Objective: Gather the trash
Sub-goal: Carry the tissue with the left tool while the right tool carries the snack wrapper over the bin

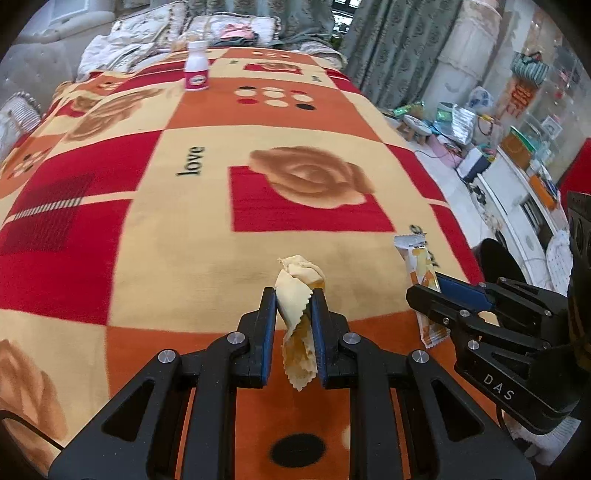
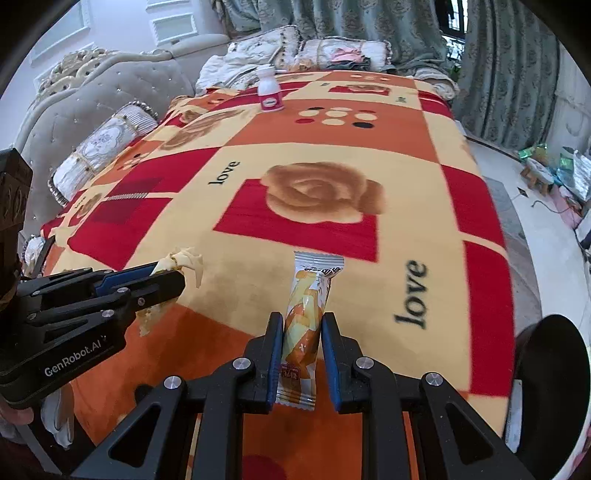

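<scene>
My left gripper (image 1: 294, 295) is shut on a crumpled pale yellow wrapper (image 1: 297, 291), held just above the patterned blanket (image 1: 184, 240). It also shows in the right wrist view (image 2: 173, 275), with the wrapper (image 2: 188, 262) poking out of its tips. My right gripper (image 2: 301, 321) is shut on a long orange and white snack packet (image 2: 308, 306), held over the blanket (image 2: 406, 206). In the left wrist view the right gripper (image 1: 424, 291) comes in from the right, holding the packet (image 1: 419, 258). A white bottle with a pink label (image 1: 196, 66) stands upright at the blanket's far end (image 2: 269, 88).
The blanket covers a bed with pillows (image 1: 147, 33) and a padded grey headboard (image 2: 92, 99) at the far and left sides. A cluttered floor with a small stool (image 1: 415, 125) and bags lies to the right. A dark round object (image 2: 550, 365) sits at the bed's right edge.
</scene>
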`<move>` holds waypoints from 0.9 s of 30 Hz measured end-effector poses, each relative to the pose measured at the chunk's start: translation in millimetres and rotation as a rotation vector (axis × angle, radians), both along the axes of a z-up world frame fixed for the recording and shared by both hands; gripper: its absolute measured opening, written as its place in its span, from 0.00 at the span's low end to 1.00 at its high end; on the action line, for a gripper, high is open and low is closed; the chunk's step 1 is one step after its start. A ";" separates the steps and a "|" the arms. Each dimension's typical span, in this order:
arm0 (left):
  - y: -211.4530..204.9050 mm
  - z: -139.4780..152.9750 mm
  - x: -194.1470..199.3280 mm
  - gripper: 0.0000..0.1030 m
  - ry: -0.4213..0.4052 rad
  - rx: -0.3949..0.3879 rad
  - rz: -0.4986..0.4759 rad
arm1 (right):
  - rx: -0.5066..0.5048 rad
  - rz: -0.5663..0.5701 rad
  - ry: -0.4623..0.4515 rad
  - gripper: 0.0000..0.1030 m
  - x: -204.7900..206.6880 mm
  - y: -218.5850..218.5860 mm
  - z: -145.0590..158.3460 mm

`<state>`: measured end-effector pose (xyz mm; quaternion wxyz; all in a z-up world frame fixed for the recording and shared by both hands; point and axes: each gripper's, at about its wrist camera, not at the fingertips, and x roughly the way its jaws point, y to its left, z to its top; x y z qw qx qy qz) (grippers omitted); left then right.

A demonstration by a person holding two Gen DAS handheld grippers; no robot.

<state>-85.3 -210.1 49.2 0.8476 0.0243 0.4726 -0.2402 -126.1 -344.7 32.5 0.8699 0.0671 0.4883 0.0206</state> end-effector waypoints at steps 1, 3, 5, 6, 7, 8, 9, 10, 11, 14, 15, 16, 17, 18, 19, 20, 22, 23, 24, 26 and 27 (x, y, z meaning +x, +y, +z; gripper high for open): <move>-3.6 0.3 -1.0 0.15 0.000 -0.001 -0.007 | -0.003 -0.006 -0.001 0.19 -2.0 -3.0 0.7; -12.9 1.3 -4.2 0.15 0.000 -0.004 -0.027 | -0.007 -0.022 -0.004 0.19 -6.7 -10.3 2.4; -22.1 2.0 -6.9 0.15 0.000 -0.006 -0.045 | -0.008 -0.038 -0.007 0.19 -11.7 -17.5 4.0; -28.0 2.8 -8.5 0.15 -0.001 -0.008 -0.056 | -0.011 -0.048 -0.008 0.19 -14.6 -21.5 5.2; -34.0 3.7 -10.2 0.15 -0.002 -0.011 -0.067 | -0.012 -0.057 -0.009 0.19 -17.4 -24.7 6.2; -38.9 4.6 -11.6 0.15 -0.003 -0.013 -0.077 | -0.013 -0.066 -0.010 0.19 -19.9 -28.3 7.0; -42.5 5.2 -12.5 0.15 -0.003 -0.015 -0.084 | -0.015 -0.076 -0.011 0.19 -22.7 -32.7 7.9; -47.2 6.1 -13.8 0.15 -0.004 -0.017 -0.093 | -0.017 -0.085 -0.012 0.19 -25.3 -36.5 8.7; -52.2 6.7 -15.3 0.15 -0.005 -0.018 -0.102 | -0.018 -0.094 -0.012 0.19 -28.3 -40.4 9.6; -69.4 8.9 -21.4 0.15 -0.010 -0.018 -0.137 | -0.023 -0.124 -0.016 0.19 -36.9 -53.9 12.4; -73.4 9.2 -22.5 0.15 -0.011 -0.017 -0.145 | -0.024 -0.135 -0.018 0.19 -40.2 -58.9 13.5; -77.4 9.6 -24.3 0.15 -0.012 -0.017 -0.152 | -0.025 -0.147 -0.020 0.19 -43.7 -64.4 14.6; -83.7 10.3 -26.6 0.15 -0.013 -0.017 -0.164 | -0.026 -0.154 -0.021 0.19 -45.8 -68.0 15.4; -87.8 10.7 -27.9 0.15 -0.014 -0.016 -0.171 | -0.028 -0.166 -0.021 0.19 -49.5 -74.0 16.2; -92.9 11.6 -29.8 0.15 -0.015 -0.017 -0.181 | -0.029 -0.175 -0.021 0.19 -52.3 -78.0 16.7; -96.0 12.2 -30.4 0.15 -0.015 -0.018 -0.187 | -0.029 -0.183 -0.022 0.19 -54.3 -81.2 17.0; -105.4 14.3 -34.3 0.15 -0.018 -0.020 -0.205 | -0.031 -0.203 -0.022 0.19 -60.5 -90.9 17.7; -109.3 15.2 -35.8 0.15 -0.020 -0.021 -0.212 | -0.031 -0.209 -0.022 0.19 -62.1 -93.2 18.1; -112.6 15.7 -37.3 0.15 -0.022 -0.021 -0.218 | -0.030 -0.220 -0.023 0.19 -65.6 -98.7 18.1; -119.0 16.6 -40.3 0.15 -0.024 -0.021 -0.232 | -0.030 -0.234 -0.023 0.19 -70.0 -104.7 18.4; -122.7 17.0 -41.5 0.15 -0.024 -0.021 -0.239 | -0.031 -0.243 -0.023 0.19 -72.5 -108.6 18.4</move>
